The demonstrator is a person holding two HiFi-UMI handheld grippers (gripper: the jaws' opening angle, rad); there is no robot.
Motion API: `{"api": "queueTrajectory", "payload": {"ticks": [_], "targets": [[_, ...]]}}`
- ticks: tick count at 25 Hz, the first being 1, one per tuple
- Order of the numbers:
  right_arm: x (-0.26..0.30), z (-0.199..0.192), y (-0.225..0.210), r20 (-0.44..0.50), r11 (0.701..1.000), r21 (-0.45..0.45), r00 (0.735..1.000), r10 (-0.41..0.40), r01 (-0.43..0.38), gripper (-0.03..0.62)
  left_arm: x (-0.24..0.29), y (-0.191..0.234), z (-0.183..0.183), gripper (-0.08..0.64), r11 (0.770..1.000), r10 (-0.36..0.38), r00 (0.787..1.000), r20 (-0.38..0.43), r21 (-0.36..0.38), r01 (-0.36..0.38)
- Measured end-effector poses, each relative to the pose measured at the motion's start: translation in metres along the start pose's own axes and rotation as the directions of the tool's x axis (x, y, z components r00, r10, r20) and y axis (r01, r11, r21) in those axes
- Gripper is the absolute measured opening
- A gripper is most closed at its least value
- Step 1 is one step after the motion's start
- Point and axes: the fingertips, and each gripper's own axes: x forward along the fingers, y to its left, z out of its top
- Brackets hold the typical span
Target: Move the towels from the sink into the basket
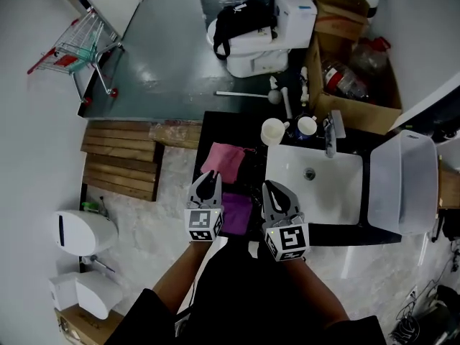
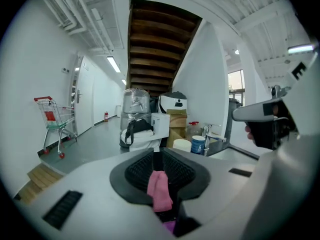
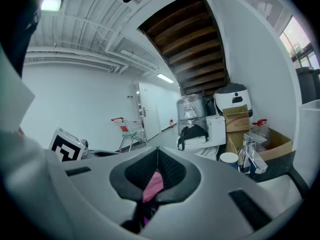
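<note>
Both are empty: left gripper's point(image 1: 208, 178) fingers point(image 2: 135, 171) are standing barely apart, right gripper's point(image 1: 274, 187) fingers point(image 3: 172, 171) are pressing together. The purple cloth towel point(image 1: 236, 213) is lying left of the white rectangular sink point(image 1: 338, 207); with fingers this narrow I'm risking pushing it off the black counter point(image 1: 223, 128).

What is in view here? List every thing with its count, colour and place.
sink: 1, white, set in the dark counter
faucet: 1, metal, behind the sink
pink towel: 1, pink, on the counter left of the sink
purple towel: 1, purple, on the counter between the grippers
white cup and blue cup: 1 each, behind the sink's left corner
basket: 1, pale translucent, right of the sink
cardboard box: 1, brown, beyond the faucet
shopping cart: 1, red, far left
wooden steps: 1 set, brown, left of the counter
black bag: 1, black, far floor
left gripper: 1, grey, jaws barely apart, holding nothing
right gripper: 1, grey, shut, holding nothing
</note>
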Motion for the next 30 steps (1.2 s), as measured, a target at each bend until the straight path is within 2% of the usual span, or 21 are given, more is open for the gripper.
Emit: {"api": "queueTrajectory", "payload": {"ticks": [4, 10, 16, 21, 25, 30], "targets": [[0.008, -0.008, 0.0, -0.02, 1.0, 0.015, 0.999, -0.026, 0.026, 0.017, 0.019, 0.006, -0.015, 0.113, 0.999, -0.041, 0.998, -0.047, -0.001, 0.041], [0.017, -0.011, 0.004, -0.033, 0.995, 0.088, 0.999, -0.038, 0.041, 0.017, 0.044, 0.012, -0.043, 0.157, 0.996, -0.092, 0.987, -0.13, -0.017, 0.091], [0.03, -0.023, 0.01, -0.057, 0.993, 0.1, 0.997, -0.053, 0.058, 0.017, 0.065, 0.017, -0.077, 0.207, 0.991, -0.133, 0.959, -0.249, -0.067, 0.12], [0.038, -0.029, 0.012, -0.089, 0.989, 0.132, 0.995, -0.052, 0.063, 0.017, 0.077, 0.018, -0.084, 0.21, 0.988, -0.15, 0.954, -0.258, -0.058, 0.14], [0.048, -0.037, 0.004, -0.123, 0.988, 0.13, 0.99, -0.072, 0.088, 0.017, 0.091, 0.018, -0.087, 0.21, 0.988, -0.145, 0.949, -0.278, 0.003, 0.152], [0.069, -0.044, 0.008, -0.14, 0.996, 0.061, 0.988, -0.056, 0.065, 0.017, 0.104, 0.021, -0.097, 0.212, 0.985, -0.15, 0.942, -0.3, 0.034, 0.168]]}}
